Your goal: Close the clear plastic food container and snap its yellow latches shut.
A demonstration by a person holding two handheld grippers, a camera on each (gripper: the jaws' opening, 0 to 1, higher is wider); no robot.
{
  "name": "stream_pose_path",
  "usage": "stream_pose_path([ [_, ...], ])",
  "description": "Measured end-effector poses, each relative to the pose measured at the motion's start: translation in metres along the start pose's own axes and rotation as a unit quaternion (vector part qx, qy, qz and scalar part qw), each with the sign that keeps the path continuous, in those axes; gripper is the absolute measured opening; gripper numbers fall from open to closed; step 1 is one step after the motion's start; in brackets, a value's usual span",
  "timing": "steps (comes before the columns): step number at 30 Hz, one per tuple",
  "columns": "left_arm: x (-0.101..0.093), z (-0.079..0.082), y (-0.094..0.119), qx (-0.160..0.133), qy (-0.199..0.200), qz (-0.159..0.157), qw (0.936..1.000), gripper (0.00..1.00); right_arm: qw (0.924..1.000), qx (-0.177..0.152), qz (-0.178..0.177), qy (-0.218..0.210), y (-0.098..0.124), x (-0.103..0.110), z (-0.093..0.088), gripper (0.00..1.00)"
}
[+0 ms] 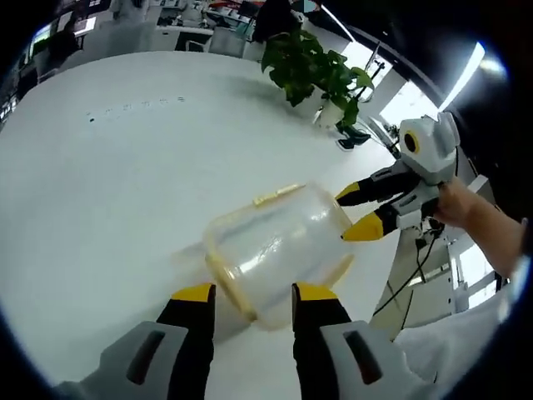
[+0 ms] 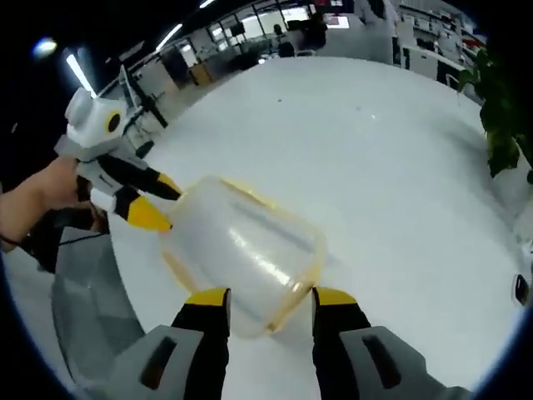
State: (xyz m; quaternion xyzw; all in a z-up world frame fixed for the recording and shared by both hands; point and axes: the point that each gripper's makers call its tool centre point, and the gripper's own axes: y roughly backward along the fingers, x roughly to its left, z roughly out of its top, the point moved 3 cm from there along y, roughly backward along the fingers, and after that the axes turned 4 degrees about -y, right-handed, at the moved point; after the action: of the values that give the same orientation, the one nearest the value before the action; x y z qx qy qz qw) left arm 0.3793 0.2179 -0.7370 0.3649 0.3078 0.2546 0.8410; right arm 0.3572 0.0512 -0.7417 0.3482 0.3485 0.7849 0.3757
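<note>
Sitting on the desk [image 1: 100,192], the container [image 1: 279,250] lay between both grippers. Left gripper [image 1: 250,296] and right gripper [image 2: 271,300] had fingers spread wide, holding nothing. Lid looked on, I think; whether the latches [image 1: 279,195] were snapped, couldn't tell.

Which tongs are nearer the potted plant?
Right, apparently. The right tongs are at the container end facing the potted plant; the left tongs are at the opposite end.

Container [image 1: 279,250] motion-blurred — latches' state unclear — potted plant [image 2: 504,125] cut off.
</note>
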Motion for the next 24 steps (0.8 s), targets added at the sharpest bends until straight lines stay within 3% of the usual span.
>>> stream_pose_path([
  [13,0.003,0.006,0.013,-0.002,-0.067,0.015,0.9977,0.4,0.9959,0.021,-0.029,0.083,0.008,-0.007,0.006,0.37],
  [17,0.002,0.009,0.014,0.006,-0.104,0.017,0.9944,0.42,0.9936,0.024,-0.028,0.107,0.009,-0.005,0.009,0.37],
  [24,-0.002,0.012,0.013,0.009,-0.13,0.007,0.9915,0.42,0.9883,0.035,-0.022,0.147,0.008,-0.002,0.008,0.37],
])
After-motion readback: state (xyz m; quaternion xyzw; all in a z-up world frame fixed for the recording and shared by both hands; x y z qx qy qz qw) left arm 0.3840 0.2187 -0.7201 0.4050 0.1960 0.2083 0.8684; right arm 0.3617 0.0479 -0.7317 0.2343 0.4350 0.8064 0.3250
